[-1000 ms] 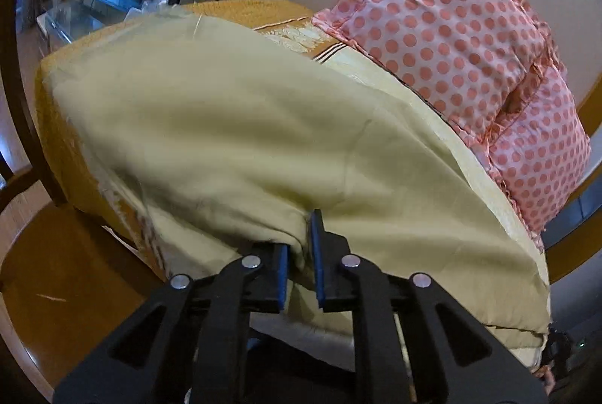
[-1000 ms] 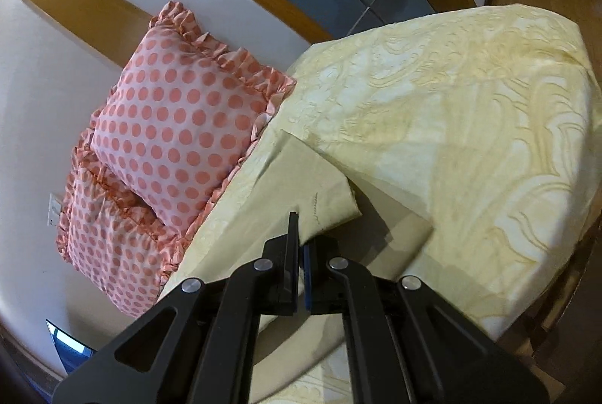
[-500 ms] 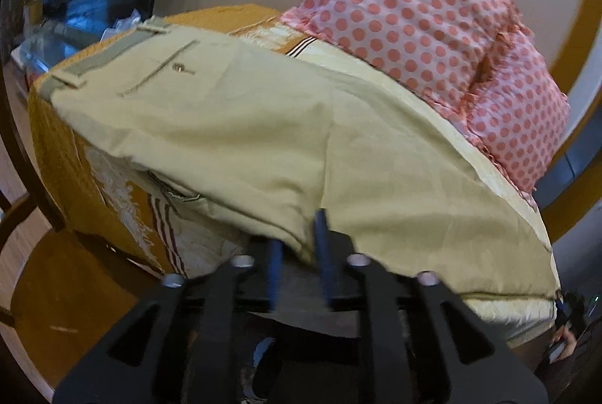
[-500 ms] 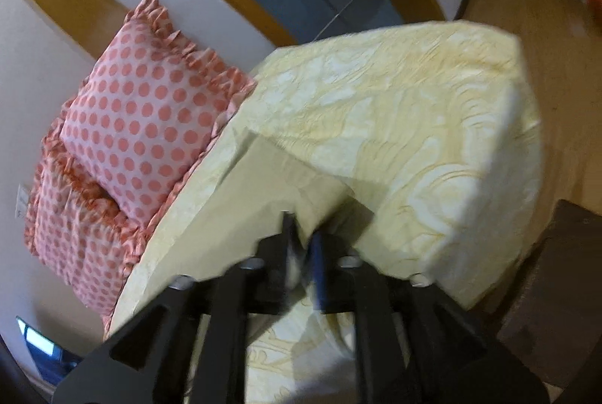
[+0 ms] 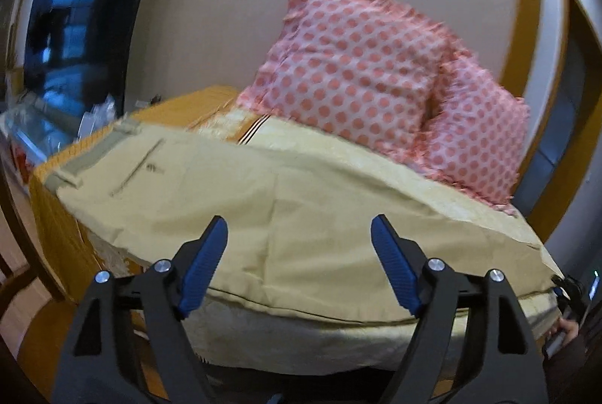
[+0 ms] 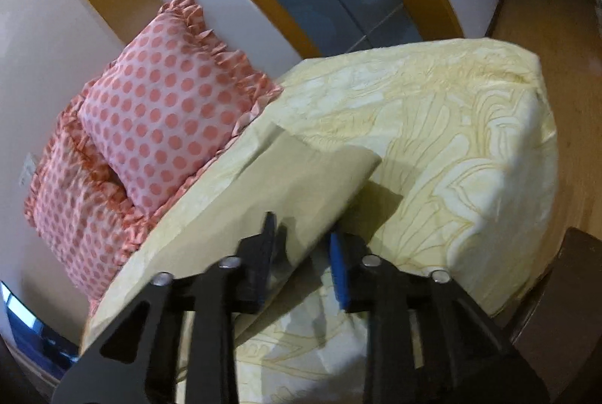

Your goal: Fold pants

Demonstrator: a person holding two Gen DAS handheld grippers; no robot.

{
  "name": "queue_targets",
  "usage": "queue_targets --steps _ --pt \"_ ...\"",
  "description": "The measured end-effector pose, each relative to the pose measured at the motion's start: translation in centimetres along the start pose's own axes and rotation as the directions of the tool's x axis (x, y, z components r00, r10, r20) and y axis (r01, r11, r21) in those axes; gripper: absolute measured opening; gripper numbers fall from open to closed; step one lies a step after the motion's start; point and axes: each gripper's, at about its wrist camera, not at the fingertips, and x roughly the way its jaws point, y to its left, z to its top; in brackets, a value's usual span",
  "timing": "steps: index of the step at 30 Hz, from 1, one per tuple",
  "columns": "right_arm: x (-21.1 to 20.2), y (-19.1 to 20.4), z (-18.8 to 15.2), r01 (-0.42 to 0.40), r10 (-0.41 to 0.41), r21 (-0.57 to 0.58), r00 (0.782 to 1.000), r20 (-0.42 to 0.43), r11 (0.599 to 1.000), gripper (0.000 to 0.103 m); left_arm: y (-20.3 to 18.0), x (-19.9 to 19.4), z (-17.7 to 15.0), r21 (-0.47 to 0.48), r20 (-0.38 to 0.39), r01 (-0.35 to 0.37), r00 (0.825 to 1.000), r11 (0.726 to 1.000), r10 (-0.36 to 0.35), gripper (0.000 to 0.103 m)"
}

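The khaki pants [image 5: 263,200] lie flat along the bed, folded lengthwise, waistband and back pocket at the far left. My left gripper [image 5: 299,234] is wide open and empty, just in front of the pants' near edge. In the right wrist view the leg end of the pants [image 6: 301,178] lies on the cream bedspread [image 6: 451,125]. My right gripper [image 6: 303,234] is open with its fingers on either side of the pants' near hem edge, not clamping it.
Two pink polka-dot pillows [image 5: 357,65] [image 6: 161,118] lean against the wall at the back of the bed. A dark screen [image 5: 82,27] stands at the far left. The wooden floor [image 6: 564,27] lies beyond the bed's right edge.
Both grippers were shut on the pants' edge and have opened and let go. The pants now lie flat on the bed. Both grippers have pulled back slightly.
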Motion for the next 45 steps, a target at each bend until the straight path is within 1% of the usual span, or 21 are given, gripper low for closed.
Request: queue_targets --steps 5,10,11,14,16,18,20,22,24,26,27,29,30,31,32,33,34,36,38,42,45 --pt "0.1 1.9 0.4 -0.041 0.045 -0.093 0.998 0.042 0.995 0.005 3.2 3.5 -1.4 -0.105 -0.073 -0.064 0.996 0.992 0.057 0.078" --pt "0.5 10.2 1.5 -0.249 0.256 -0.198 0.967 0.009 0.948 0.005 3.2 3.8 -1.8 -0.084 -0.058 -0.073 0.996 0.994 0.069 0.082" --pt "0.5 12.6 1.2 -0.308 0.313 -0.227 0.950 -0.012 0.924 0.005 3.1 3.9 -1.9 -0.076 -0.053 -0.079 0.996 0.994 0.075 0.083" --pt "0.6 20.9 -1.3 -0.510 0.495 -0.298 0.859 -0.131 0.807 0.004 2.7 4.0 -2.0 -0.063 -0.041 -0.096 0.995 0.993 0.093 0.084" --pt "0.7 26.8 -4.9 -0.644 0.588 -0.320 0.765 -0.263 0.695 0.004 2.7 3.6 -1.9 -0.081 -0.029 -0.089 0.996 0.993 0.087 0.084" --pt "0.8 31.5 -9.9 -0.744 0.614 -0.335 0.667 -0.422 0.578 0.004 3.0 2.6 -1.5 -0.113 -0.005 -0.084 0.996 0.990 0.084 0.084" --pt "1.0 34.2 -14.9 -0.779 0.549 -0.380 0.623 -0.557 0.498 0.004 3.8 1.4 -1.2 -0.129 0.022 -0.113 0.993 0.985 0.116 0.084" --pt "1.1 35.7 -20.5 -0.789 0.399 -0.451 0.605 -0.689 0.417 0.005 5.0 0.3 -1.1 -0.150 0.045 -0.156 0.985 0.976 0.164 0.084" --pt "0.9 35.7 -23.4 -0.795 0.309 -0.464 0.588 -0.748 0.391 0.011 7.0 -0.8 -1.0 -0.185 0.059 -0.205 0.974 0.961 0.219 0.084" --pt "0.6 35.1 -23.5 -0.812 0.319 -0.427 0.559 -0.765 0.398 0.024 9.2 -1.5 -1.2 -0.229 0.059 -0.256 0.960 0.939 0.275 0.084" --pt "0.3 34.9 -22.9 -0.812 0.351 -0.420 0.562 -0.749 0.404 0.033 10.2 -1.7 -1.3 -0.252 0.053 -0.278 0.952 0.927 0.300 0.084" --pt "-0.1 34.7 -21.1 -0.781 0.414 -0.439 0.613 -0.673 0.444 0.035 12.0 -1.7 -1.4 -0.300 0.044 -0.307 0.941 0.903 0.335 0.084" --pt "0.3 34.6 -20.5 -0.753 0.413 -0.456 0.648 -0.641 0.474 0.035 12.8 -1.7 -1.3 -0.320 0.040 -0.313 0.939 0.894 0.343 0.084" --pt "1.5 34.7 -20.3 -0.692 0.354 -0.496 0.707 -0.612 0.525 0.035 13.4 -1.6 -1.4 -0.338 0.033 -0.319 0.936 0.885 0.350 0.084" --pt "2.3 35.1 -20.9 -0.657 0.297 -0.521 0.732 -0.613 0.545 0.035 14.2 -1.5 -1.2 -0.362 0.024 -0.325 0.934 0.874 0.357 0.084" --pt "3.4 35.1 -21.6 -0.634 0.223 -0.536 0.736 -0.639 0.557 0.036 14.8 -1.3 -1.1 -0.384 0.020 -0.322 0.934 0.865 0.356 0.084" --pt "3.5 35.2 -21.9 -0.643 0.219 -0.539 0.729 -0.649 0.544 0.036 15.2 -1.3 -1.0 -0.391 0.017 -0.320 0.935 0.863 0.355 0.084" --pt "2.9 35.8 -22.8 -0.691 0.206 -0.529 0.683 -0.701 0.493 0.038 16.0 -0.5 -0.5 -0.411 -0.001 -0.314 0.939 0.856 0.344 0.084" --pt "2.0 35.8 -23.5 -0.682 0.206 -0.569 0.705 -0.678 0.459 0.044 16.4 0.1 -0.2 -0.414 -0.023 -0.317 0.941 0.853 0.338 0.083" --pt "1.7 35.8 -24.3 -0.696 0.232 -0.560 0.696 -0.679 0.449 0.061 16.5 1.0 0.2 -0.420 -0.026 -0.307 0.945 0.854 0.327 0.083" --pt "1.1 36.1 -25.1 -0.676 0.218 -0.620 0.726 -0.652 0.398 0.069 16.1 1.3 0.6 -0.408 -0.009 -0.310 0.942 0.859 0.336 0.083"
